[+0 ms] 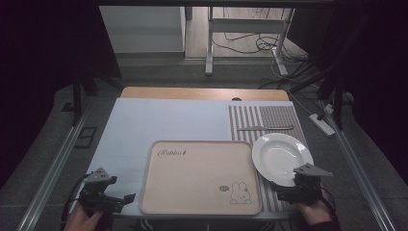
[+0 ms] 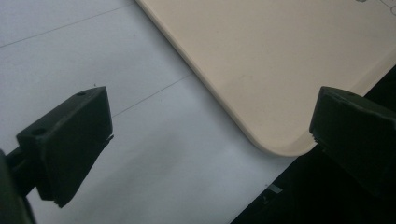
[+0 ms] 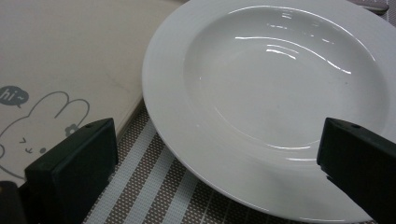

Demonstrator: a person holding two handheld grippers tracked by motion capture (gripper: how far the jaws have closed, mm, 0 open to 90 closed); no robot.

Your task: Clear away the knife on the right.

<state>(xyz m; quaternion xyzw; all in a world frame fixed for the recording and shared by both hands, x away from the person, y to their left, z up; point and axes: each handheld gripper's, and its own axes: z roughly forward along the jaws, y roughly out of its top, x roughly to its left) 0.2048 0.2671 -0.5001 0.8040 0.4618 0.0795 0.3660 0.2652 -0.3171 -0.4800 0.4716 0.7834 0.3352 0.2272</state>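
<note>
A beige tray (image 1: pixel 199 175) with a rabbit drawing lies in the middle of the table. To its right a white deep plate (image 1: pixel 281 156) rests on a striped placemat (image 1: pixel 267 120), its left rim against the tray's edge. My right gripper (image 1: pixel 288 191) is held low at the plate's near rim, jaws wide open; in the right gripper view the plate (image 3: pixel 280 93) sits just beyond the open jaws (image 3: pixel 219 168). My left gripper (image 1: pixel 120 199) is by the tray's near left corner, open, with the tray corner (image 2: pixel 275 70) ahead of its jaws (image 2: pixel 210 149).
A spoon or knife (image 1: pixel 264 128) lies on the placemat behind the plate. A pale sheet (image 1: pixel 159 120) covers the table's left and centre. The table's near edge (image 2: pixel 275 186) is close to the left gripper. Cables and table legs stand on the floor beyond.
</note>
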